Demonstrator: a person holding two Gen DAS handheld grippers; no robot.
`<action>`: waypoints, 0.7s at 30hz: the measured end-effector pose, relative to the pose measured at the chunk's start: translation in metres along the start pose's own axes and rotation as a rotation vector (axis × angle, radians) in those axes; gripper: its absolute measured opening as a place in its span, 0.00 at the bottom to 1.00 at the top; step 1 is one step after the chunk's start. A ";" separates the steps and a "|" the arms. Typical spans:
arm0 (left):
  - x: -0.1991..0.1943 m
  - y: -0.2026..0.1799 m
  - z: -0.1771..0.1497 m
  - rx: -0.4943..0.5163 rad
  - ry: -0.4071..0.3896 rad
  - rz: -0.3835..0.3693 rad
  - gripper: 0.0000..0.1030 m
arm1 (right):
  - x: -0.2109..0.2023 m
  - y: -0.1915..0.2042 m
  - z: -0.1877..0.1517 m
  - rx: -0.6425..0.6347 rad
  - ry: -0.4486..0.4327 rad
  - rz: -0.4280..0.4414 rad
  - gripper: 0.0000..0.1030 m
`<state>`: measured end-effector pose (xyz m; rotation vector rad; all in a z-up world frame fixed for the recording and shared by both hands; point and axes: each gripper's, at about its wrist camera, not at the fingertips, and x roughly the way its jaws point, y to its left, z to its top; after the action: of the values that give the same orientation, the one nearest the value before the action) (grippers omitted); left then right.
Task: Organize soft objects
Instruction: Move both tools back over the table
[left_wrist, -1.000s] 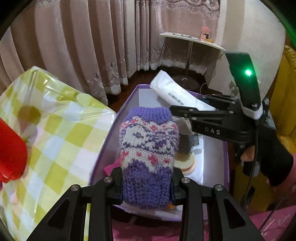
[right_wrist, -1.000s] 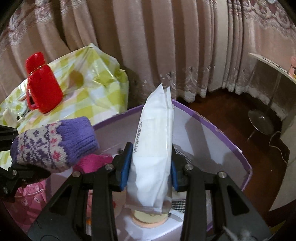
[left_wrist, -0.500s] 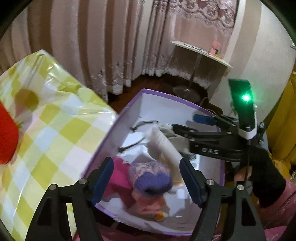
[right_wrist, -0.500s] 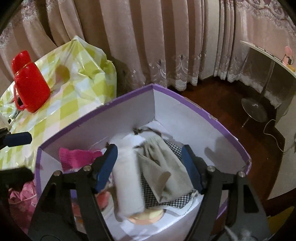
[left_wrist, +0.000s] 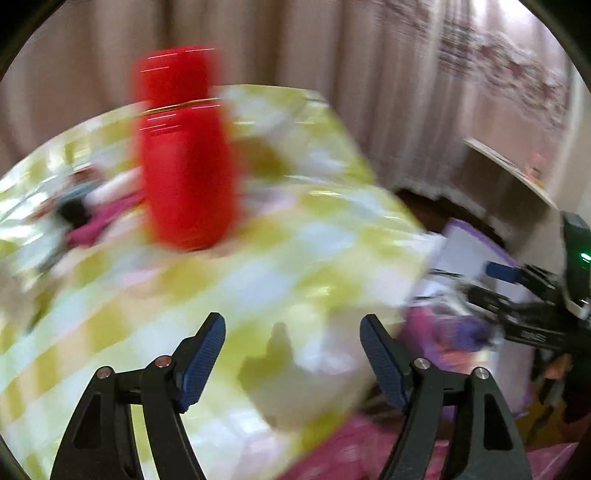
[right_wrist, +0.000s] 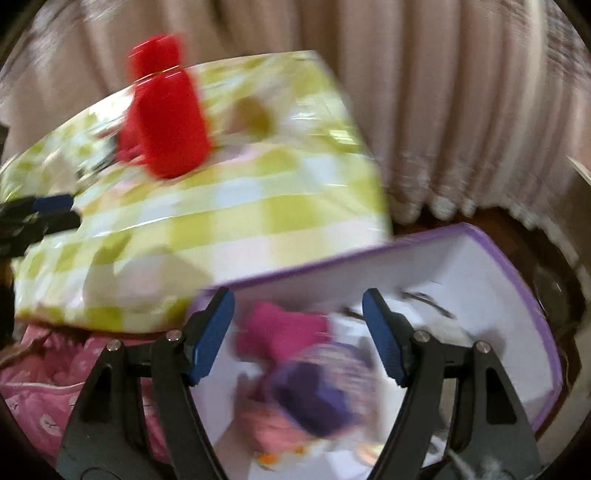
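- Both cameras have swung left since half a second ago: my left view, which looked down into the purple-rimmed box (right_wrist: 480, 236), now sweeps blurred across the checked tablecloth (left_wrist: 258, 266), and the box has slid to the right edge of that frame.
- My left gripper (left_wrist: 291, 354) is spread wide with nothing between its blue pads; it hangs over the cloth, pointed toward the red flask (left_wrist: 184, 155) in the upper left of the frame.
- My right gripper (right_wrist: 298, 338) is likewise released and empty, hovering above the box in the lower middle of its frame.
- The purple knitted mitten (right_wrist: 317, 391) lies inside the box, low in the right view, touching a pink cloth (right_wrist: 280, 328) just above it. Blur hides finer detail.
- More soft pieces seem to wait on the table: a dark pink fabric (left_wrist: 99, 225) and something dark and pale beside it, at the left of the left view, just beside the flask. I cannot identify them through the smear.
- I judge these will handle light and limp, sagging from any grip, not fragile, and unlikely to slip against ribbed pads.
- I'd take the fabric at a bunched fold near its middle, pinching through several layers, so that little of it trails.
- The flask stands close by, so I'd approach from the near side to avoid knocking it.
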<state>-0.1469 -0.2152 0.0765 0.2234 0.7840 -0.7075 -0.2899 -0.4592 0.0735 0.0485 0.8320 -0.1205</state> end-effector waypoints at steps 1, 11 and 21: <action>-0.007 0.023 -0.009 -0.036 -0.012 0.055 0.80 | 0.002 0.012 0.002 -0.028 0.001 0.014 0.73; -0.046 0.173 -0.084 -0.348 -0.044 0.353 0.80 | 0.042 0.166 0.031 -0.327 0.038 0.297 0.73; -0.052 0.285 -0.109 -0.543 -0.060 0.542 0.80 | 0.140 0.296 0.104 -0.424 0.051 0.431 0.73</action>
<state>-0.0474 0.0724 0.0180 -0.0817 0.7836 0.0207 -0.0829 -0.1868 0.0392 -0.1687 0.8660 0.4648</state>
